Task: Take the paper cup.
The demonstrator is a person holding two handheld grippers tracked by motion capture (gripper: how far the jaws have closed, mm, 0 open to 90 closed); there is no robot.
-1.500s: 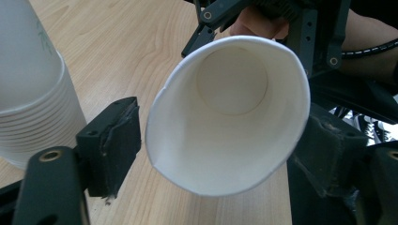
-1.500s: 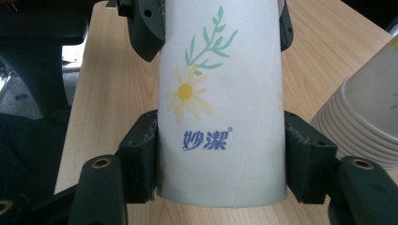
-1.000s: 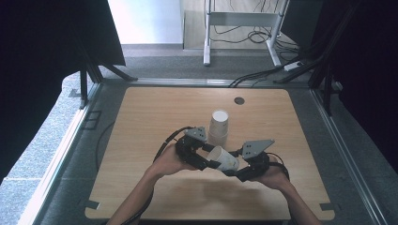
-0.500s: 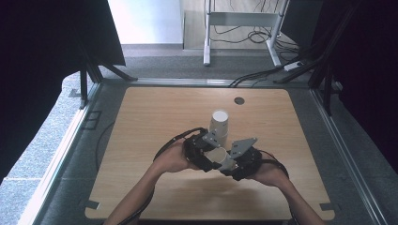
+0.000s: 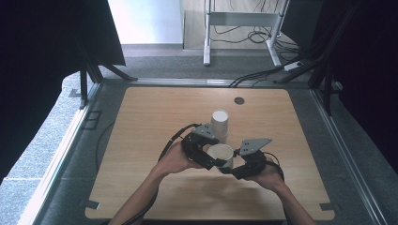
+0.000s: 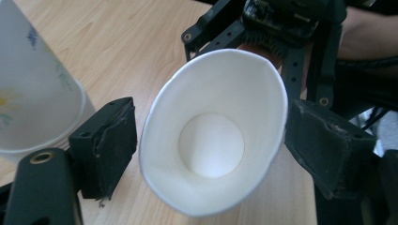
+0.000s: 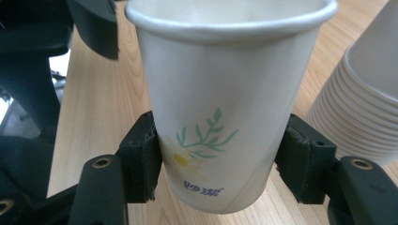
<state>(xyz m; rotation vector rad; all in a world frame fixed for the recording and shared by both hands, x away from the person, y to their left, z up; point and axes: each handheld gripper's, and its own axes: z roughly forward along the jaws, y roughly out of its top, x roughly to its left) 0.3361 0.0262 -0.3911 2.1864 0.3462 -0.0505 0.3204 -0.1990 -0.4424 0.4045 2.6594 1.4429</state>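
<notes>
A white paper cup [image 5: 220, 152] with a green leaf print is held upright just above the wooden table [image 5: 155, 117], between both grippers. My right gripper [image 7: 220, 164] is shut on the cup's lower part [image 7: 220, 117], one pad on each side. My left gripper [image 6: 211, 145] closes across the cup's rim [image 6: 213, 136], which is pressed into an oval. The right pad touches the rim and the left pad [image 6: 110, 143] sits at its edge. In the high view the left gripper [image 5: 211, 154] and right gripper [image 5: 232, 165] meet at the cup.
A stack of upside-down paper cups [image 5: 219, 123] stands just behind the grippers, also seen as a stack [image 7: 366, 93] beside the held cup and a stack [image 6: 33, 84] close to my left jaw. A dark round hole [image 5: 240, 100] marks the far table edge.
The two grippers have drawn together. The cup, earlier lying tilted between them, now stands upright with its mouth facing up.
</notes>
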